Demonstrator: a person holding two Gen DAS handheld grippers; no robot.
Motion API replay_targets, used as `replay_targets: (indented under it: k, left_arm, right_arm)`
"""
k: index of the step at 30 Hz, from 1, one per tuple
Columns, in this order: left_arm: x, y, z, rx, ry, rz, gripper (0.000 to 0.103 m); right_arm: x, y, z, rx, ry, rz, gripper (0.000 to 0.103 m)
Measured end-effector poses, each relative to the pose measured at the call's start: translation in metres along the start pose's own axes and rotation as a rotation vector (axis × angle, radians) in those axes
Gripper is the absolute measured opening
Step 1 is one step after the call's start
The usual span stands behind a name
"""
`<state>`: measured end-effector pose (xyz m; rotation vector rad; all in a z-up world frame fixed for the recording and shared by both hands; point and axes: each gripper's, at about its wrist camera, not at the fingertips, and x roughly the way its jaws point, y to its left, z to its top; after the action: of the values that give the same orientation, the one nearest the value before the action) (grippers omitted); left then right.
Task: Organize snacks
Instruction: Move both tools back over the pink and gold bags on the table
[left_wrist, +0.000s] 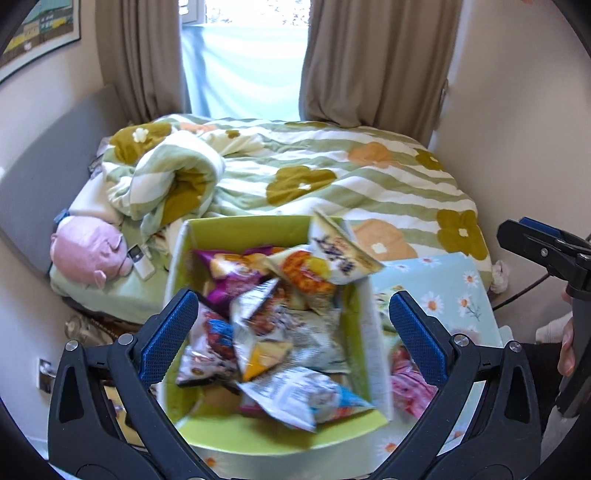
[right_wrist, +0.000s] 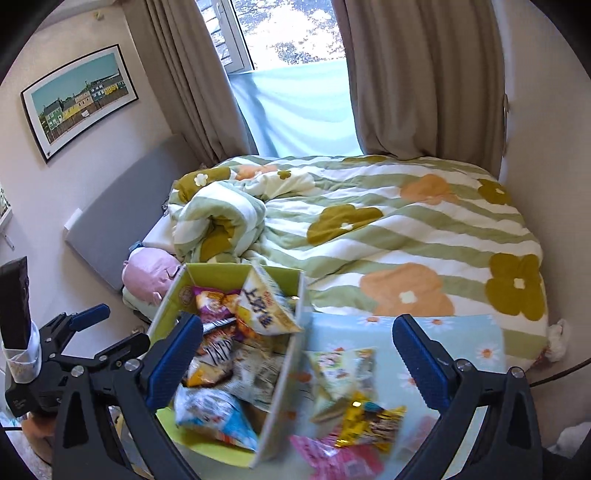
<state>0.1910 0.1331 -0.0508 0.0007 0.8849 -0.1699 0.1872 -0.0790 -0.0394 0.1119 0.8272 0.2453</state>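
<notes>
Two blue-padded black grippers are held with jaws spread apart and empty: the left gripper (left_wrist: 293, 328) over the green-lined cardboard box (left_wrist: 258, 437), the right gripper (right_wrist: 297, 356) over loose foil snack packets (right_wrist: 364, 419) just beside it, seemingly awaiting pickup. Most snacks are already heaped inside the box (right_wrist: 236, 275). Beyond, a daisy-print blue cloth (right_wrist: 476, 332) is spread, then the flower-patterned striped duvet (right_wrist: 406, 236).

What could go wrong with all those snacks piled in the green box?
The white packet leans over the green box rim, so it might slide out. Loose snacks outside lie right beside the box wall; a bump could scatter them. Both the left gripper and the right gripper are open and empty, and the pictures are blurred, so a hasty grab could miss.
</notes>
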Motion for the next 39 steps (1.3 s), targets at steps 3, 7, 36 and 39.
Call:
replay_targets:
  k: [3,7,36,39]
  left_arm:
    - [-0.004,-0.029,-0.010,0.006,0.004,0.001,0.103]
    - [0.000,-0.067,-0.025,0.002,0.030,0.015,0.103]
    - [0.105,-0.182,-0.189,-0.369,0.255,0.080,0.102]
    - [0.119,-0.186,-0.191,-0.396,0.248,0.102,0.102]
  right_arm:
    - [-0.007,-0.016,-0.005,-0.018,0.003,0.008,0.103]
    - [-0.012,-0.044,-0.016,-0.033,0.031,0.015,0.103]
    - [0.084,-0.137,-0.126,-0.433,0.352,0.273,0.102]
    - [0.094,-0.137,-0.130,-0.483,0.374,0.282,0.102]
